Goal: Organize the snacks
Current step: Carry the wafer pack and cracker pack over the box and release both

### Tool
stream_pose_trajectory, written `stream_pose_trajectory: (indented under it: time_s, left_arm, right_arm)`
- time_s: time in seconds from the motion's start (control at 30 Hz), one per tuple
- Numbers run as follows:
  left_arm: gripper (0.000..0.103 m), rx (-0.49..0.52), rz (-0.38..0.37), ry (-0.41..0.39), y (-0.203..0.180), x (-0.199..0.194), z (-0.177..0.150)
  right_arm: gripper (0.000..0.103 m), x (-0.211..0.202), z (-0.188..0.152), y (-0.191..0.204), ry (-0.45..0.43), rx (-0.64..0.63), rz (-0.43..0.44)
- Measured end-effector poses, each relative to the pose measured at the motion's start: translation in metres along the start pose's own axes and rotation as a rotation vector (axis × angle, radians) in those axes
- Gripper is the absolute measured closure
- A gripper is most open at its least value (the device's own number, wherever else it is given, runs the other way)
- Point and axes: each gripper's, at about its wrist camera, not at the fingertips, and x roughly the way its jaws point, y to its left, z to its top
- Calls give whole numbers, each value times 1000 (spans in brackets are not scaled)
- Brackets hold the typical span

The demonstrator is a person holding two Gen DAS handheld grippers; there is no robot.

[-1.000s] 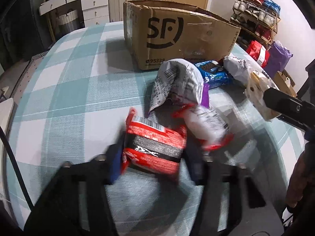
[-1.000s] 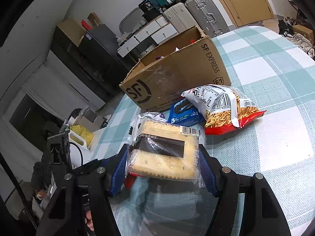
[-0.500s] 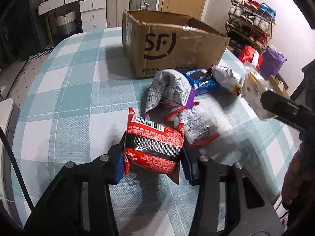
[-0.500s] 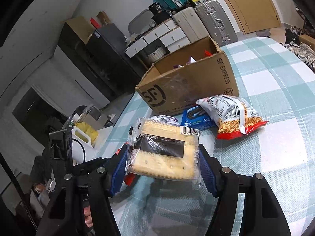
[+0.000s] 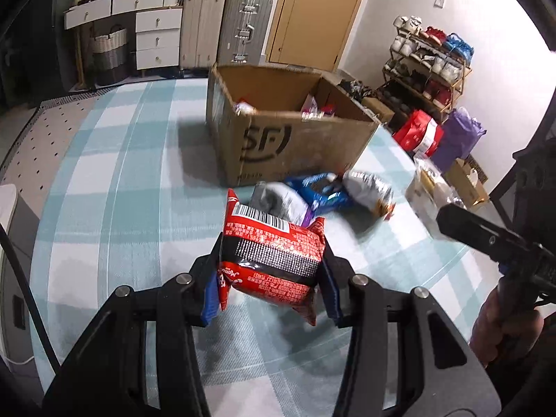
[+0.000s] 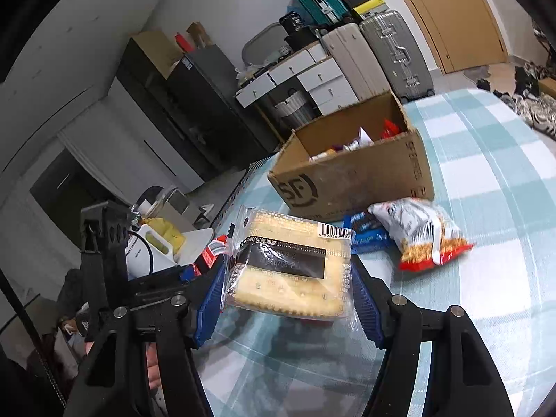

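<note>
- Both grippers have lifted since the earlier frame; the cardboard box [image 5: 292, 146] now shows its open inside.
- The left gripper [image 5: 269, 274] pinches a red snack packet [image 5: 271, 260], low centre, clear of the checked tablecloth [image 5: 114, 187].
- The right gripper [image 6: 288, 288] clamps a cracker pack [image 6: 292, 271], lower centre.
- Some snacks already sit in the box; three bags [image 5: 323, 196] at mid-frame remain beside it, by my reckoning.

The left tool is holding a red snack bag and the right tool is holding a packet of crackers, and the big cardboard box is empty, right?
Not quite. The cardboard box isn't empty: the right wrist view shows snack wrappers inside it. The rest is right: the left tool grips the red snack bag, and the right tool grips the cracker packet.
</note>
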Motion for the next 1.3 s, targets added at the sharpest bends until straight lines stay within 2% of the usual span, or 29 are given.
stream_pose_trajectory:
  time_s: [0.4, 0.73, 1.07, 1.3]
  left_arm:
    - [59, 27, -57, -42, -11, -11, 68]
    - [59, -5, -98, -58, -9, -3, 132]
    - [59, -18, -93, -15, 2, 48, 191]
    - [59, -2, -84, 27, 6, 94, 215]
  right_arm:
    - [36, -3, 52, 19, -15, -60, 26]
    - [36, 11, 109, 22, -30, -75, 37]
    - [36, 36, 152, 5, -25, -61, 16]
    - [36, 65, 173, -18, -3, -39, 4]
